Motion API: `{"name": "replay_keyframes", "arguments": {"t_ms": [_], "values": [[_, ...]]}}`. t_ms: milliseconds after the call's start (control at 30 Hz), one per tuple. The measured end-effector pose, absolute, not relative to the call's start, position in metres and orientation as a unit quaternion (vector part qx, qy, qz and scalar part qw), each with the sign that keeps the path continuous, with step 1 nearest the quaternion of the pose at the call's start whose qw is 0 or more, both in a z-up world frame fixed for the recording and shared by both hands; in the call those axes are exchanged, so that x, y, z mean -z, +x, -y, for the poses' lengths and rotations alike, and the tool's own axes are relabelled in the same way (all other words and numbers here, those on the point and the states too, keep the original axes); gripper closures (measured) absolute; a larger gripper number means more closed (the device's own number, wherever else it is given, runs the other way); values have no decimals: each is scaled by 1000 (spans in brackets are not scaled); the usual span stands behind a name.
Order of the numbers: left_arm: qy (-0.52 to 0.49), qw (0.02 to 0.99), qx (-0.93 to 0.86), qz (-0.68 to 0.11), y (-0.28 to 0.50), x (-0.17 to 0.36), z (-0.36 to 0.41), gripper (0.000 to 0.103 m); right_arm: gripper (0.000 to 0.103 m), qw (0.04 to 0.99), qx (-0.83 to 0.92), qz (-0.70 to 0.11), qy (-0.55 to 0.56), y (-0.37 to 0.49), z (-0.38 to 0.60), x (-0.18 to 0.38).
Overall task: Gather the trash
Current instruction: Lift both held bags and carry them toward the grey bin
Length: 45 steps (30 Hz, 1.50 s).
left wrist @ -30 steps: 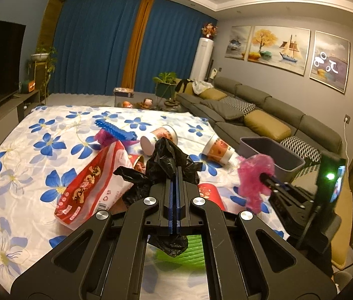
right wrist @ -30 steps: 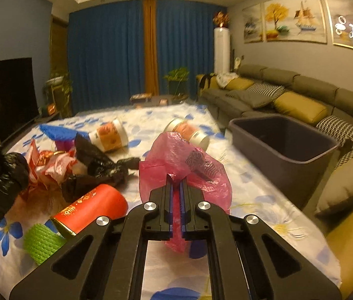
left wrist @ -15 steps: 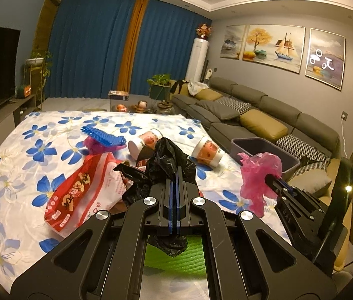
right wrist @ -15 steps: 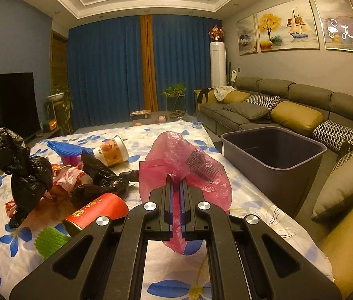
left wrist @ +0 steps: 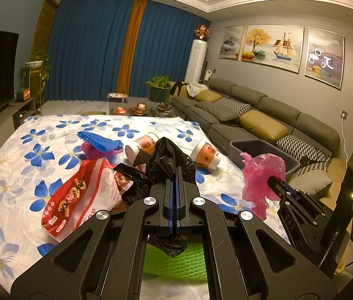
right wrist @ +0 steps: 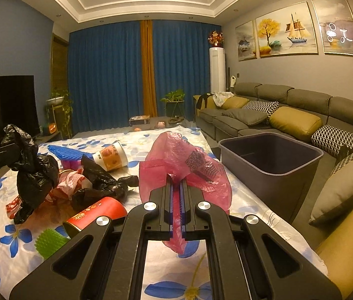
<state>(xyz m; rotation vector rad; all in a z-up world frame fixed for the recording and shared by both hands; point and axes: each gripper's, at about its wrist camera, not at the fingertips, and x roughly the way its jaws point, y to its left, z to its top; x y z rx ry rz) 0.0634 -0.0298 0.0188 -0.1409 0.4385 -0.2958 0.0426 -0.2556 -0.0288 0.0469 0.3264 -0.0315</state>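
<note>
My left gripper (left wrist: pixel 175 172) is shut on a crumpled black plastic bag (left wrist: pixel 169 155), held above the flower-print table. In the right wrist view that same black bag (right wrist: pixel 34 175) hangs at the far left. A pink plastic bag (right wrist: pixel 183 160) bulges over the fingertips of my right gripper (right wrist: pixel 176 177), which is shut on it. From the left wrist view the pink bag (left wrist: pixel 261 177) hangs from the right gripper (left wrist: pixel 272 181), just in front of the bin. The dark grey bin (right wrist: pixel 271 155) stands open and looks empty beside the table's right edge.
On the tablecloth (left wrist: pixel 14 150) lie a red snack bag (left wrist: pixel 81 195), two paper cups (left wrist: pixel 141 147) (left wrist: pixel 206 155), a blue foam net (left wrist: pixel 99 140), a green foam net (right wrist: pixel 49 242), a red can (right wrist: pixel 96 212) and another black bag (right wrist: pixel 99 182). A grey sofa (right wrist: pixel 301 115) runs along the right.
Both grippers have shifted and risen slightly, each still clamped on its bag. The right wrist view now looks higher, with more ceiling in it.
</note>
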Motion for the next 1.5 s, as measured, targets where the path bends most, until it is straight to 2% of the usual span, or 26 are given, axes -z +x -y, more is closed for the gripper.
{"name": "replay_keyframes", "arguments": {"t_ms": [1500], "values": [[-64, 959, 177, -209, 82, -28, 35, 103, 98, 984, 23, -177, 15, 63, 263, 21]]}}
